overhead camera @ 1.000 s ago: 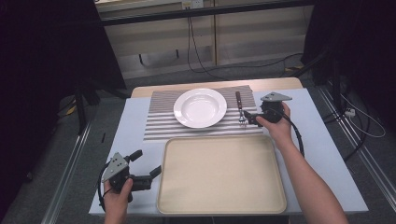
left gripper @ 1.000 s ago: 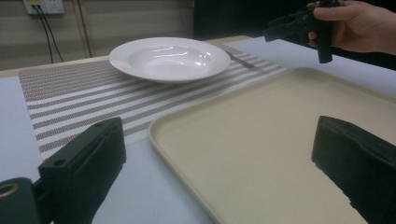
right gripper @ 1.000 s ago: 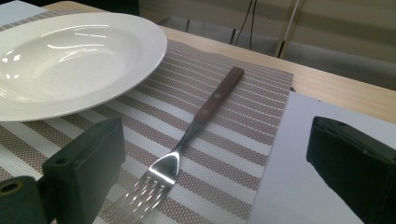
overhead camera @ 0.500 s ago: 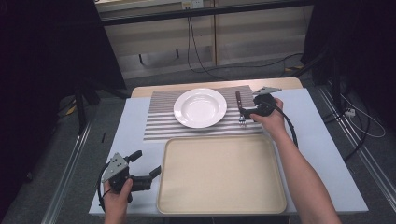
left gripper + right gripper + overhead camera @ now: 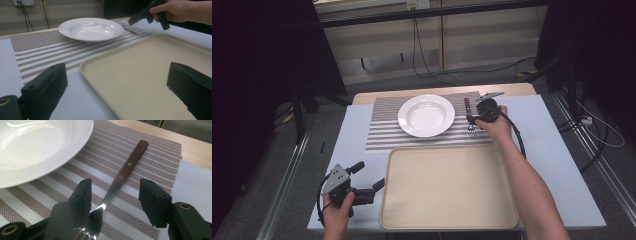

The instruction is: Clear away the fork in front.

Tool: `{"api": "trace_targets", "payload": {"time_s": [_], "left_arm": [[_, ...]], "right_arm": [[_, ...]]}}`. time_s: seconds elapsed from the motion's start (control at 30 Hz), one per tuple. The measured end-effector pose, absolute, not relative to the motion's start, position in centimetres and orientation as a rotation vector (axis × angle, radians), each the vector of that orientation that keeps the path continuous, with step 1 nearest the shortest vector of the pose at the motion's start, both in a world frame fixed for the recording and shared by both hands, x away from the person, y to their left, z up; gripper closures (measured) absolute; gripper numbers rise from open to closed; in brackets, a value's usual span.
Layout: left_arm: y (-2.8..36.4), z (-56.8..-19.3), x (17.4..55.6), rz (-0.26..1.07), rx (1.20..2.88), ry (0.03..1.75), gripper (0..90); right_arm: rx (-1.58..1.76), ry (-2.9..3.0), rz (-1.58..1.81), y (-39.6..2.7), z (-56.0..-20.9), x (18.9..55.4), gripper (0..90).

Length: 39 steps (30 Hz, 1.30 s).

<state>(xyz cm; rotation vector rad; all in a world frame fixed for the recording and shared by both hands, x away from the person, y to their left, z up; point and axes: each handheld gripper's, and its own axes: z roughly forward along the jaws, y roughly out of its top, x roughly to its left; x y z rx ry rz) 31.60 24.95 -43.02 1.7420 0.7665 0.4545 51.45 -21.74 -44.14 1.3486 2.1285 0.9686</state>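
Right gripper view shows the fork [image 5: 117, 182] lying between the closing, not yet touching jaws of the right hand-held gripper [image 5: 115, 202].

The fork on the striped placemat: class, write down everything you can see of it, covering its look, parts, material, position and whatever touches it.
The fork has a dark reddish-brown handle that looks like wood, with two pale rivets, and a shiny metal neck and tines. It lies flat on the striped placemat, to the right of the white plate and apart from it. The right gripper straddles its neck; the jaws have just been closing, and the pads do not yet press on it. Its tines sit partly hidden near the left-hand jaw.
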Motion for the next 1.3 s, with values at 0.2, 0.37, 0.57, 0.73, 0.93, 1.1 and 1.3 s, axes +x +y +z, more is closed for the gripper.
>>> {"api": "trace_targets", "payload": {"time_s": [0.2, 0.37, 0.57, 0.73, 0.93, 1.1, 1.3], "left_arm": [[24.9, -43.0, 31.6, 0.452, 1.742, 0.766, 3.4], [25.0, -43.1, 31.6, 0.452, 1.752, 0.760, 3.4], [25.0, -43.1, 31.7, 0.446, 1.759, 0.762, 3.4], [25.1, -43.1, 31.6, 0.447, 1.761, 0.761, 3.4], [25.2, -43.1, 31.7, 0.447, 1.755, 0.768, 3.4], [25.2, -43.2, 31.7, 0.451, 1.761, 0.767, 3.4], [25.2, -43.1, 31.6, 0.453, 1.764, 0.761, 3.4]], "right_arm": [[1.391, 2.152, 0.919, -21.2, -44.5, 52.0, 55.1], [1.447, 2.158, 0.914, -20.8, -44.9, 52.3, 60.8], [1.496, 2.179, 0.897, -21.1, -45.5, 52.5, 69.3], [1.517, 2.201, 0.903, -21.4, -45.4, 52.5, 80.4], [1.560, 2.210, 0.918, -22.8, -45.4, 51.8, 84.7], [1.525, 2.218, 0.895, -23.7, -45.3, 50.6, 84.8], [1.511, 2.250, 0.881, -25.4, -45.1, 48.7, 84.7]]}}
